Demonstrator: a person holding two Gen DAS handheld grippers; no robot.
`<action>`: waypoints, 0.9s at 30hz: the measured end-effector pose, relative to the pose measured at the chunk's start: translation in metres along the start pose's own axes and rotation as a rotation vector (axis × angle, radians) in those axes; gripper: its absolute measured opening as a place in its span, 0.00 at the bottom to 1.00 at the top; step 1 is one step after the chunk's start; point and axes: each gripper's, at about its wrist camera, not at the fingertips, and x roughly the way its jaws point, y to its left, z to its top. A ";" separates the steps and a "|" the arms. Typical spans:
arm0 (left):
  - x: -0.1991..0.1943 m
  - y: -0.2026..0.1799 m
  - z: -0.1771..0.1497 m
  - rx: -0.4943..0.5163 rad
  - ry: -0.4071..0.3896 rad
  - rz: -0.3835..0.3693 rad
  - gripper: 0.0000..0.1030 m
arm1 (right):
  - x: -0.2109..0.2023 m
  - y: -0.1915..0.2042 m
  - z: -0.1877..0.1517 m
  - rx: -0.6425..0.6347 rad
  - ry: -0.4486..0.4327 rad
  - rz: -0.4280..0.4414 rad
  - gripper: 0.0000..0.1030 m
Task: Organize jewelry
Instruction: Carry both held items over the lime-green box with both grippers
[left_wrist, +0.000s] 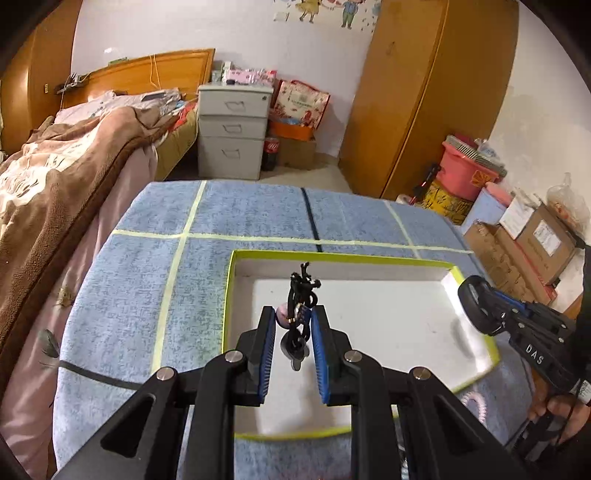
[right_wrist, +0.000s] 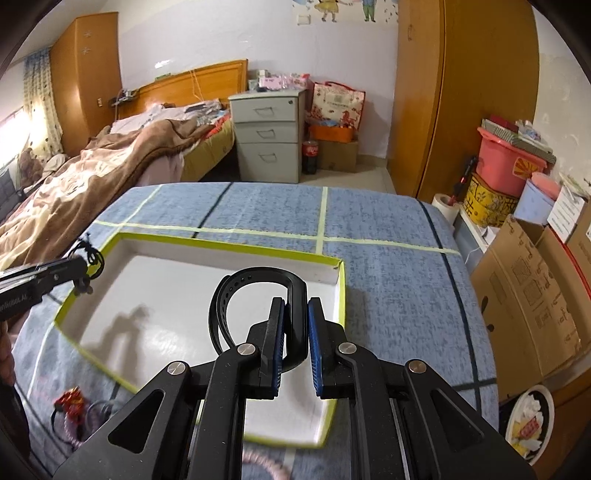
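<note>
The left gripper (left_wrist: 293, 325) has its jaws nearly together, pinching a black cord bracelet (left_wrist: 300, 295) with a pink bead, held above the white tray with a yellow-green rim (left_wrist: 229, 291); the right gripper (right_wrist: 295, 314), at 3 o'clock from the left, is clamped narrowly on a black watch band (right_wrist: 255, 291) over the same tray; a red ornament (right_wrist: 70, 400) lies on the blue checked cloth (right_wrist: 388, 280) at 8 o'clock; a pink coil hair tie (left_wrist: 476, 406) lies at the tray's near corner.

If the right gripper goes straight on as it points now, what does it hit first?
Most likely the white floor of the tray. The right gripper, shut on the black band, points down over the tray's right part; depth is unclear.
</note>
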 end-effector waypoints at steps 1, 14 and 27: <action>0.003 -0.001 0.000 0.007 0.001 0.005 0.20 | 0.004 -0.001 0.001 0.002 0.007 0.001 0.13; 0.039 0.006 0.002 -0.028 0.077 -0.001 0.20 | 0.039 -0.006 0.009 -0.010 0.071 -0.018 0.13; 0.049 0.008 0.000 -0.040 0.107 0.012 0.21 | 0.053 -0.001 0.008 -0.029 0.108 -0.013 0.13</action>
